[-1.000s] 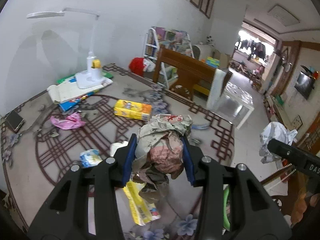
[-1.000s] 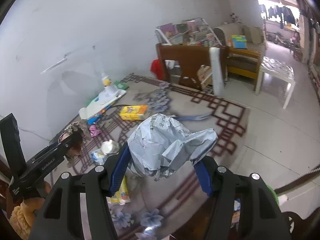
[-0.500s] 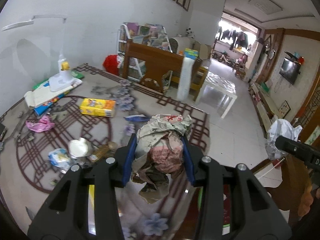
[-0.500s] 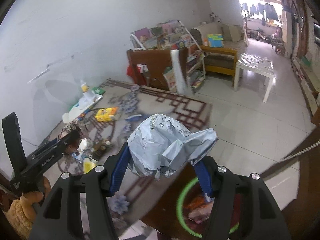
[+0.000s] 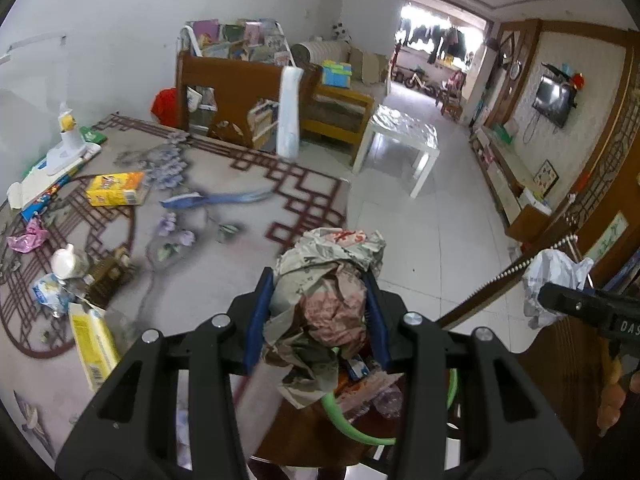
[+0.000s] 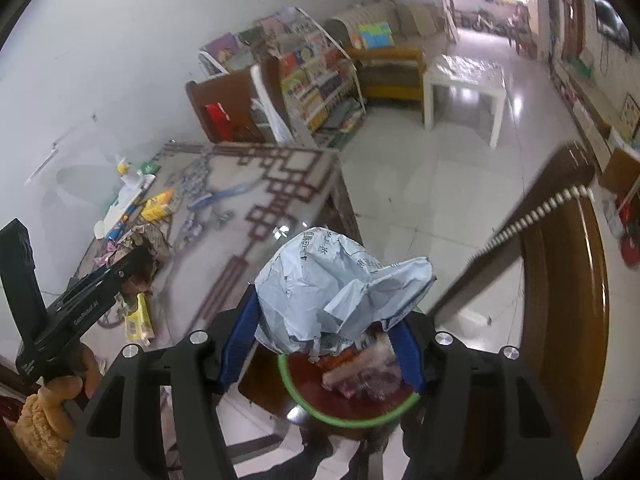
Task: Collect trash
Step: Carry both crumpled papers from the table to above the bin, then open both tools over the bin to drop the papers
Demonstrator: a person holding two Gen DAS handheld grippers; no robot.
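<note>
The crumpled newspaper wad [image 5: 326,280] is grey-beige with a pinkish-red patch and red print on top. The crumpled bag [image 6: 340,288] is pale blue with dark printed characters. The bin [image 6: 348,412] has a bright green rim. The worktop [image 5: 208,248] is beige with dark red fretwork and lilac flowers. On it to the left, a box [image 5: 116,189] is yellow.

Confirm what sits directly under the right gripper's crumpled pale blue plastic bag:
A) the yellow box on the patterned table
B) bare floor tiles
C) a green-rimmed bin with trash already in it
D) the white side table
C: in the right wrist view the crumpled pale blue plastic bag hangs over the green-rimmed bin, wrappers visible inside.
</note>
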